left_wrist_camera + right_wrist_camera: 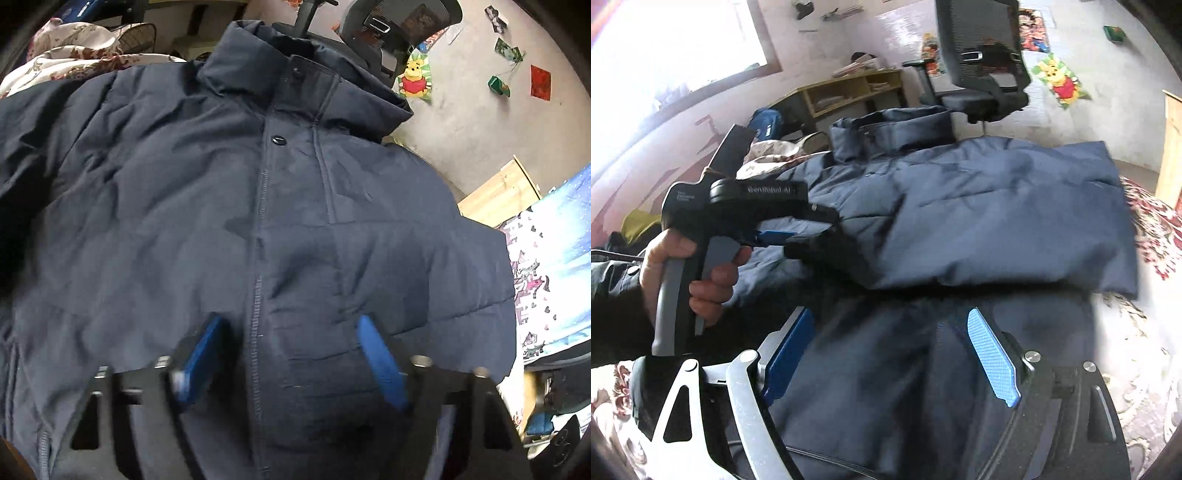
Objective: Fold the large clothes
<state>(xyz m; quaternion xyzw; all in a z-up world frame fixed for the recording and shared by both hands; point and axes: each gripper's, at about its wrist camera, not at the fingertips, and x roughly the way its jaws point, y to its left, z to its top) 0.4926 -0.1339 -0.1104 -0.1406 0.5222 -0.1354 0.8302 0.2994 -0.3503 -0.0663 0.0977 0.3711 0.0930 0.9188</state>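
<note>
A large navy puffer jacket (207,206) lies front up on a bed, collar at the far end, snap placket down its middle. Its right sleeve is folded across the chest (997,218). My left gripper (288,332) hovers open over the jacket's lower front, blue pads either side of the placket, holding nothing. In the right wrist view the left gripper (798,236) shows from the side, held by a hand over the jacket's left part. My right gripper (890,332) is open above the jacket's lower hem area, empty.
A floral bedspread (1156,229) lies under the jacket. A black office chair (982,62) stands behind the collar. A wooden shelf desk (849,92) is at the far wall. A blue patterned blanket (554,258) and a wooden board (498,195) are to the right.
</note>
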